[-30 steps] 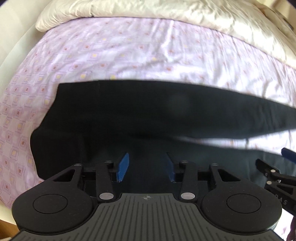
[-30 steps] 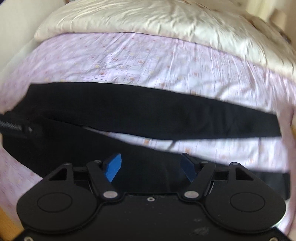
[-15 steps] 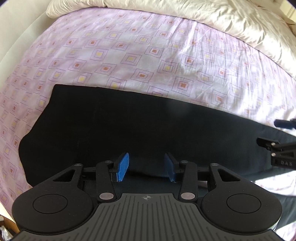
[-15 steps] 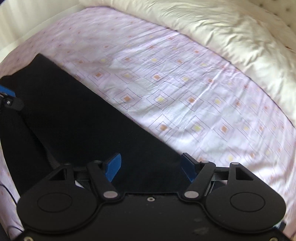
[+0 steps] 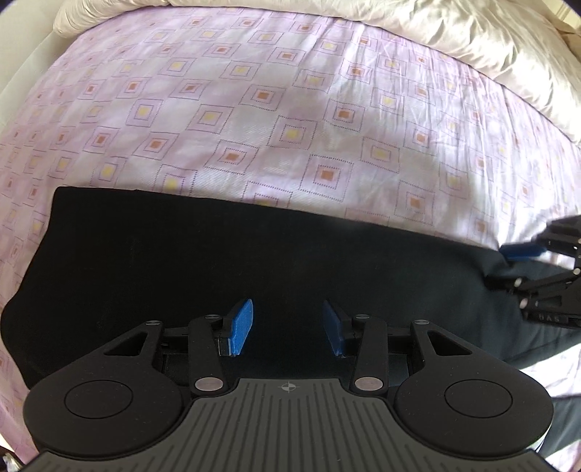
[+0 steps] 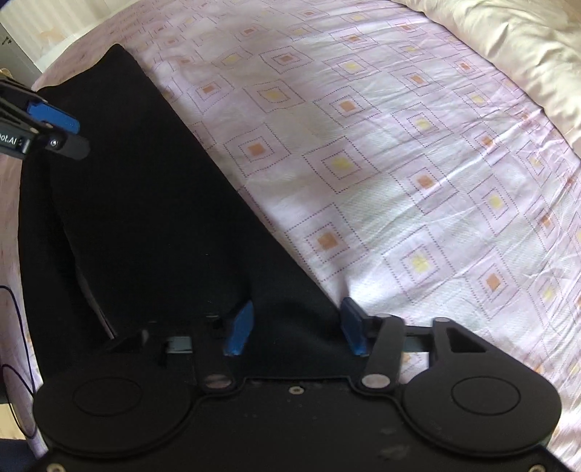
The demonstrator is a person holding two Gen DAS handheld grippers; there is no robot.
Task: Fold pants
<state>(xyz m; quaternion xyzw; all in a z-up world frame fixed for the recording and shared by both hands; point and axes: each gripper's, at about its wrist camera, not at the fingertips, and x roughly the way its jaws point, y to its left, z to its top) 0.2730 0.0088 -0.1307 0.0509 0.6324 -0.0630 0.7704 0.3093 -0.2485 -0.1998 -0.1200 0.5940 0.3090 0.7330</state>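
Note:
The black pants (image 5: pixel 254 254) lie flat on the bed, legs stacked into one long dark strip; they also show in the right wrist view (image 6: pixel 152 218). My left gripper (image 5: pixel 287 326) is open and empty, its blue pads low over the waist end. My right gripper (image 6: pixel 296 323) is open, its pads straddling the black cloth near the strip's far edge. Whether they touch it I cannot tell. The right gripper shows at the right edge of the left wrist view (image 5: pixel 537 268); the left gripper shows at the left edge of the right wrist view (image 6: pixel 54 127).
The bed sheet (image 5: pixel 290 109) is lilac with small orange and yellow squares and stretches beyond the pants. A cream duvet (image 5: pixel 472 43) is bunched along the far side, also in the right wrist view (image 6: pixel 508 32). A thin cable (image 6: pixel 14 363) hangs at left.
The two separate legs seen a second ago now lie as one strip. Both grippers have dropped lower and closer to the cloth. The right gripper's pads have closed in somewhat but stay apart.

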